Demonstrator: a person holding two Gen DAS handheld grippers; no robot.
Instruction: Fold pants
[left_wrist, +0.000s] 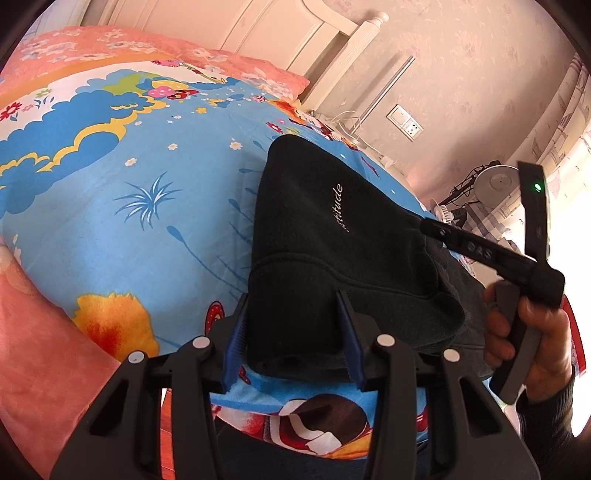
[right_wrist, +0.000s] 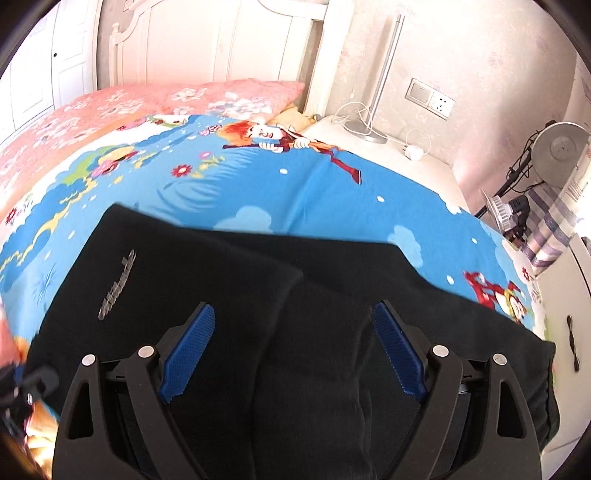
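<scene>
Black pants (left_wrist: 332, 240) with white script lettering lie folded on a blue cartoon bedsheet (left_wrist: 129, 184). My left gripper (left_wrist: 293, 325) is shut on the thick folded near end of the pants, with a blue pad against each side of the bundle. At the right of the left wrist view, a hand (left_wrist: 535, 343) holds my right gripper (left_wrist: 476, 195), whose fingers are spread wide by the pants' far side. In the right wrist view the right gripper (right_wrist: 293, 332) hovers open over the pants (right_wrist: 258, 277), its pads clear of the cloth.
Pink floral pillows (right_wrist: 221, 96) lie at the head of the bed against a white headboard (right_wrist: 221, 44). A white nightstand (right_wrist: 406, 162) with a lamp pole and cables stands right of the bed. A round desk lamp (right_wrist: 561, 147) and a checked cloth are at the far right.
</scene>
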